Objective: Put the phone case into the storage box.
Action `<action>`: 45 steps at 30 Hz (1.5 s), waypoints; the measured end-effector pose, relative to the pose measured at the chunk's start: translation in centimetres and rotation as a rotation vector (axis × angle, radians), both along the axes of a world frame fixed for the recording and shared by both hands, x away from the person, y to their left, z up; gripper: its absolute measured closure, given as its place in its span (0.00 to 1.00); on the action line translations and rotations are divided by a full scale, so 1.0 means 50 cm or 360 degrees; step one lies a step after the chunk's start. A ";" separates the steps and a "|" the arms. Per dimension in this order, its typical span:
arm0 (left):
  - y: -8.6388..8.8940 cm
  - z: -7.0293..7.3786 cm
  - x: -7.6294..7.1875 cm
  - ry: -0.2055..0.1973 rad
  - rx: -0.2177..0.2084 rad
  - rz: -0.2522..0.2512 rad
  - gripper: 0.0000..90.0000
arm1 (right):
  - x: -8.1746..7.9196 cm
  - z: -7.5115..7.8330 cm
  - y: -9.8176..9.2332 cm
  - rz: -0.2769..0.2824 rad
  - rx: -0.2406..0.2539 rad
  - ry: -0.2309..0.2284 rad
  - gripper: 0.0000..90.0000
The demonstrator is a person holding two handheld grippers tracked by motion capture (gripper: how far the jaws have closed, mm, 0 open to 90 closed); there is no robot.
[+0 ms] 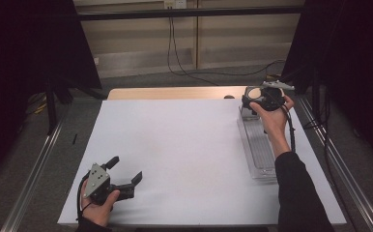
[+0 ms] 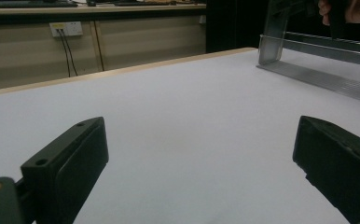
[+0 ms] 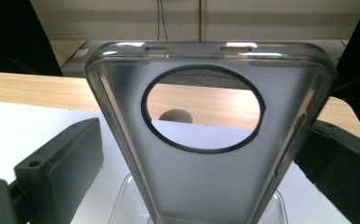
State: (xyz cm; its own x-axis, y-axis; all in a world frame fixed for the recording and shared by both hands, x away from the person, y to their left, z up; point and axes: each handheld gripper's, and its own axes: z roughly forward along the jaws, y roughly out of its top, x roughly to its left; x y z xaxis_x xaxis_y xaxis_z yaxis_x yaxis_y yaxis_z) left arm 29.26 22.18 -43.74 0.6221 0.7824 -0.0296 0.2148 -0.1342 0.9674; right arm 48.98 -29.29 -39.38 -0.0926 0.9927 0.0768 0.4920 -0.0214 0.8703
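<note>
Right gripper (image 1: 264, 99), black with a grey three-cornered plate on top, held in the right hand (image 1: 270, 115) at the far right of the white-covered table (image 1: 184, 145) — jaws spread wide in the right gripper view, one to either side of a translucent grey phone case with a large round camera opening (image 3: 206, 154). Case standing between those jaws, tilted back, its top edge farthest from the camera, its lower end in a clear plastic holder (image 3: 127, 196) just below. Whether either jaw touches the case's sides cannot be told: the left jaw seems apart from it, the right jaw lies close against its edge. Through the round opening, beyond the claw: the pale wooden edge of the table (image 3: 43, 88).

In the high view, directly beneath and behind the right gripper, toward the person: a long clear ribbed plastic tray (image 1: 259, 147) running along the table's right side, the case (image 1: 253, 93) seen at its far end, at the gripper's tip.

Left gripper (image 1: 124, 175), also black with a grey plate, held in the left hand (image 1: 99, 205) at the near left corner — jaws spread wide, pinching nothing, only bare white surface between them. Far ahead and to the right of this claw in the left gripper view: the clear tray (image 2: 318, 77), well apart.
</note>
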 end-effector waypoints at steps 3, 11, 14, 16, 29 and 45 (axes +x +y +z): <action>0.001 0.000 0.000 0.0002 0.0001 0.0002 0.04 | -0.001 0.001 -0.002 -0.0004 0.0003 -0.0010 0.01; 0.001 0.001 0.000 -0.0006 0.0004 0.0000 0.04 | -0.003 0.014 -0.003 0.0018 0.0022 -0.0075 0.01; 0.001 0.001 0.000 -0.0003 0.0002 0.0006 0.04 | -0.005 0.009 -0.002 0.0019 0.0004 -0.0061 0.01; 0.000 0.001 -0.001 -0.0005 0.0001 0.0001 0.04 | -0.005 0.008 -0.003 0.0031 0.0010 -0.0050 0.01; 0.001 0.000 0.000 -0.0006 -0.0001 -0.0020 0.03 | -0.018 0.002 -0.008 0.0051 0.0021 -0.0063 0.01; 0.001 0.002 -0.001 -0.0007 -0.0008 0.0057 0.04 | -0.056 0.003 -0.026 0.0066 0.0081 -0.0129 0.01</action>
State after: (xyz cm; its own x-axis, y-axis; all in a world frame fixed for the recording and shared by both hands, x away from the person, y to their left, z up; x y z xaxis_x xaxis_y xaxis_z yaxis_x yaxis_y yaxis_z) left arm 29.21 22.22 -43.66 0.5936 0.8042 -0.0308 0.2154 -0.1219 0.9689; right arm 46.20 -30.57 -39.23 -0.1417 0.9829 0.1174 0.4213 -0.0475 0.9057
